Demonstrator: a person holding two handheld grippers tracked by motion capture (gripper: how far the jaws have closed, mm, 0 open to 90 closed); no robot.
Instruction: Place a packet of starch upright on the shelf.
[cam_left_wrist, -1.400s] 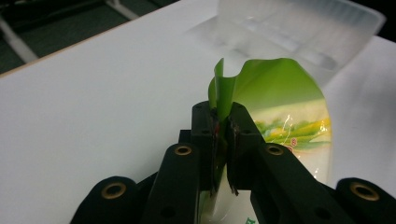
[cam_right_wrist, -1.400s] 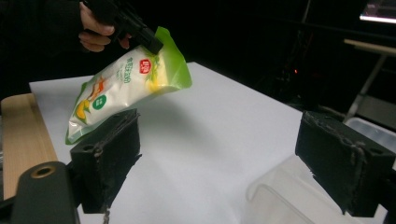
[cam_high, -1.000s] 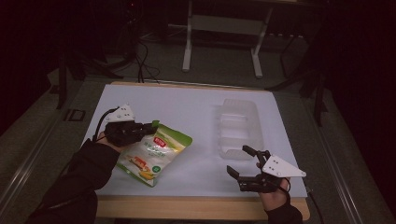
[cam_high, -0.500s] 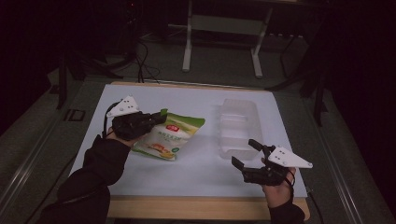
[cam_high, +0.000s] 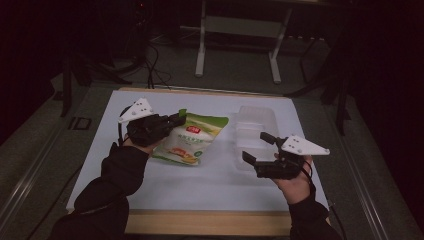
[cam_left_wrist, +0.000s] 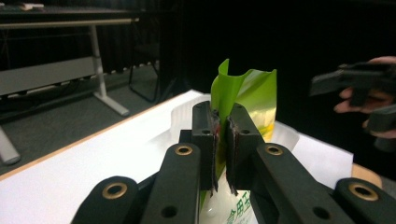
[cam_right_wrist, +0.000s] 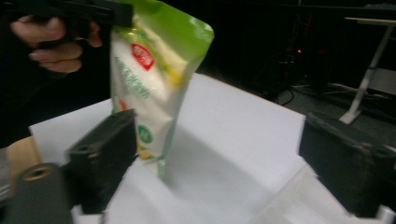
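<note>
A green and white snack bag (cam_high: 192, 139) hangs tilted over the white table (cam_high: 210, 185), its lower end near the surface. My left gripper (cam_high: 176, 121) is shut on the bag's top left edge. In the left gripper view the black pads (cam_left_wrist: 239, 140) pinch the green edge of the bag (cam_left_wrist: 247, 91). My right gripper (cam_high: 258, 147) hovers open at the right, over the near end of a clear plastic tray (cam_high: 256, 122), apart from the bag. In the right gripper view its jaws (cam_right_wrist: 224, 163) stand wide with nothing between them, and the bag (cam_right_wrist: 149, 84) hangs ahead.
The clear tray lies right of centre, its edge at the lower right of the right gripper view (cam_right_wrist: 289, 200). A wooden strip borders the table's near edge (cam_high: 210, 222). Desk legs (cam_high: 202, 45) and cables stand on the dark floor beyond.
My left gripper has lifted the bag off the table and carried it farther away and to the right. My right gripper has risen and shifted toward the bag.
</note>
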